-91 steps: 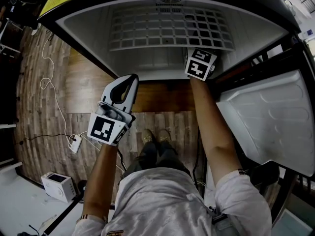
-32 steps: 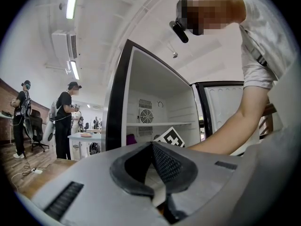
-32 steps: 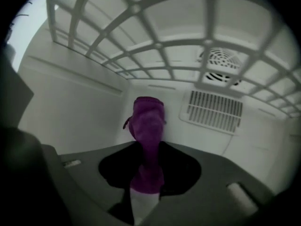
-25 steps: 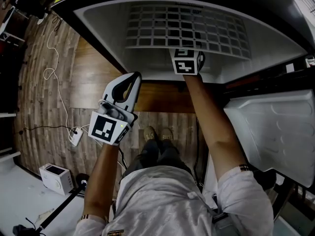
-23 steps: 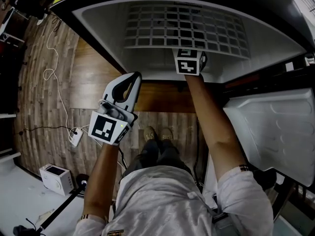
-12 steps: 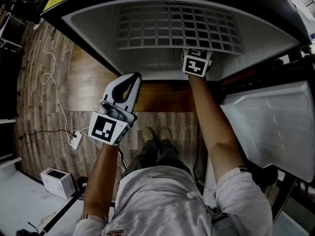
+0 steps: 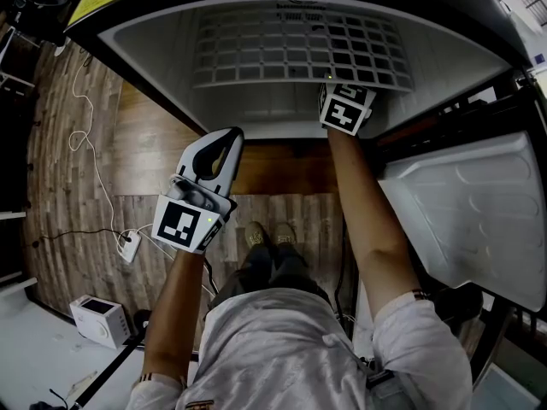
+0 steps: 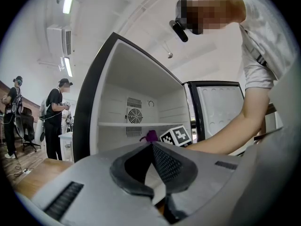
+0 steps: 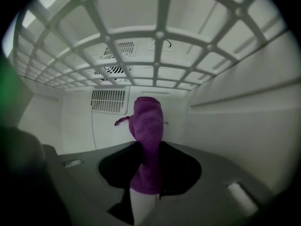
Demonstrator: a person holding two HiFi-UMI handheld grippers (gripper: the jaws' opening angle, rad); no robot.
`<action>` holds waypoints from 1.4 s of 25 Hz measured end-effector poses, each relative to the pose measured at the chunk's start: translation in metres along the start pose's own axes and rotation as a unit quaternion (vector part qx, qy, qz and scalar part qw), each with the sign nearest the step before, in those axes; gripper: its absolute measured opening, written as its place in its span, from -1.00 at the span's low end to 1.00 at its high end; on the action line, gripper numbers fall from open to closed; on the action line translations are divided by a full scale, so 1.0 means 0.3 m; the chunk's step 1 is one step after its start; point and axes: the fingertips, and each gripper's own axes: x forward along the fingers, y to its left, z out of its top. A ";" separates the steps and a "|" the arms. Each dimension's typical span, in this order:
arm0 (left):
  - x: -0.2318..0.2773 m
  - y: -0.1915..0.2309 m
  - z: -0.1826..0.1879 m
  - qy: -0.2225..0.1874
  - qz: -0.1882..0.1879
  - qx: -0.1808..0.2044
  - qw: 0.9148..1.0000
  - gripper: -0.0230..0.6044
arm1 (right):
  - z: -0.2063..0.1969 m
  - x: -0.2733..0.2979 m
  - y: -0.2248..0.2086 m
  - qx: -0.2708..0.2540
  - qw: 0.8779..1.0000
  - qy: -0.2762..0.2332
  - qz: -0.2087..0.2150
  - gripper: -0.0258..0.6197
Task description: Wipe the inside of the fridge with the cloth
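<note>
- Purple cloth sits clamped in your right claw, bunched upright, its fuzzy end poking past the tips as a wad for wiping;
- you hold it inside the fridge, under the wire shelf, short of the back wall;
- your left claw hangs outside, clenched on nothing, likely just out of the way.

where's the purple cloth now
The purple cloth is clamped in the right gripper, inside the fridge under the wire shelf, toward the right side in the head view.
</note>
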 end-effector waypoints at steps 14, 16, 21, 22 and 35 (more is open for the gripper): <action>-0.010 -0.013 0.011 -0.005 0.003 -0.001 1.000 -0.93 | 0.009 -0.057 -0.003 0.006 1.000 -0.011 0.013 -0.58; -0.014 -0.011 0.009 -0.002 0.005 -0.001 1.000 -0.93 | 0.015 -0.083 0.028 0.000 0.999 -0.016 0.031 -0.58; -0.011 -0.014 0.024 -0.010 0.005 0.000 1.000 -0.93 | 0.026 -0.168 0.094 -0.004 0.997 -0.025 0.071 -0.58; -0.012 -0.013 0.028 -0.013 0.005 -0.001 1.000 -0.93 | 0.029 -0.184 0.108 -0.003 0.997 -0.025 0.079 -0.58; -0.042 0.008 0.043 -0.025 0.020 -0.007 0.999 -0.93 | 0.070 -0.256 0.469 -0.038 0.978 -0.034 0.204 -0.58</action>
